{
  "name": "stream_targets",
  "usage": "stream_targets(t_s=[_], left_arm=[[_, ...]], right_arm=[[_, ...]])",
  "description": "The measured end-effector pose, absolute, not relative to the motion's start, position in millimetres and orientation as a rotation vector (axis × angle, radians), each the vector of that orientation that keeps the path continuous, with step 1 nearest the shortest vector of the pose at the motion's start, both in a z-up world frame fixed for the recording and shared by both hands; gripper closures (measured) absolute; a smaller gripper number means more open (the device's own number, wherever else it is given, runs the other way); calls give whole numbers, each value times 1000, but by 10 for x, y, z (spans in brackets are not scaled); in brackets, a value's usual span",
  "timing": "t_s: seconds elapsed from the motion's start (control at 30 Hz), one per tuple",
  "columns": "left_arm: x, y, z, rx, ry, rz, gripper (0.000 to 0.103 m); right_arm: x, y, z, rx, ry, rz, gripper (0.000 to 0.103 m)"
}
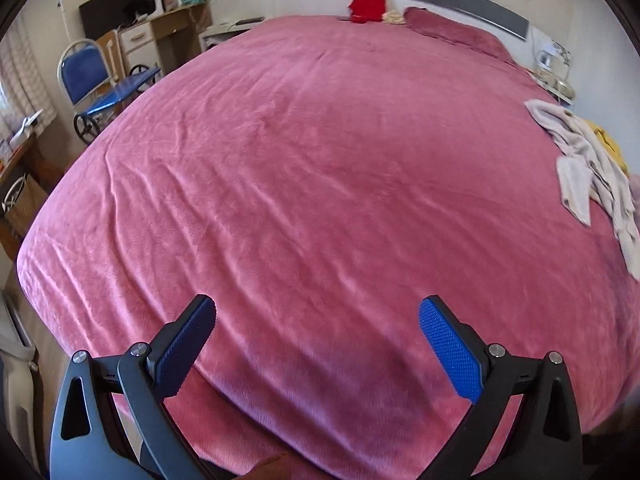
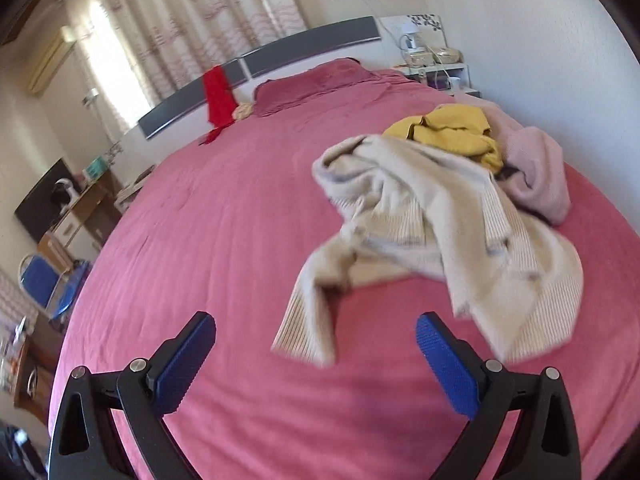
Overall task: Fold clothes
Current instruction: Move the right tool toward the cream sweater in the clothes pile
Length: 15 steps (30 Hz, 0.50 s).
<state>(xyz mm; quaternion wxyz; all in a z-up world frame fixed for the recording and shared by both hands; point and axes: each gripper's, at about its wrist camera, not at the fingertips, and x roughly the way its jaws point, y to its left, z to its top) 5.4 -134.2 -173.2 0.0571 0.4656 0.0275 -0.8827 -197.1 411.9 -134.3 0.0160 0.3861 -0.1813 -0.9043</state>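
1. No garment is held: the left hand-held gripper (image 1: 316, 344) is seen with its jaws wide apart above the bare pink bed cover (image 1: 304, 168), and the right hand-held gripper (image 2: 316, 356) is likewise spread and empty.
2. The clothes are found in an unfolded heap on the right side of the bed: a cream ribbed sweater (image 2: 432, 224) lies nearest, crumpled, with a yellow garment (image 2: 452, 132) and a pale pink garment (image 2: 536, 168) behind it and touching it.
3. The step in hand is judged to be the first pick; nothing is yet folded.
4. The sleeve end (image 2: 304, 336) just ahead of the right jaws is probably best pinched, and the sweater then drawn onto the open cover and spread flat.
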Motion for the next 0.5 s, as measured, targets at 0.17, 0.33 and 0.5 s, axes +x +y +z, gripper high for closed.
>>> stream_targets(t_s=[0.17,0.33,0.5], left_arm=[[-265,-1282,-1743,1382,100,-2697,0],[-623,-1115,-1887,1422,93,-2732,0],[-946,-856,-1981,1474,79,-2778,0]], right_arm=[[-3002,4478,-1520,1330,-614,-2813,9],[-3726,4249,-1636,1422,-372,-2785,22],[-4328,3938,-1783,1491,49,-2865,23]])
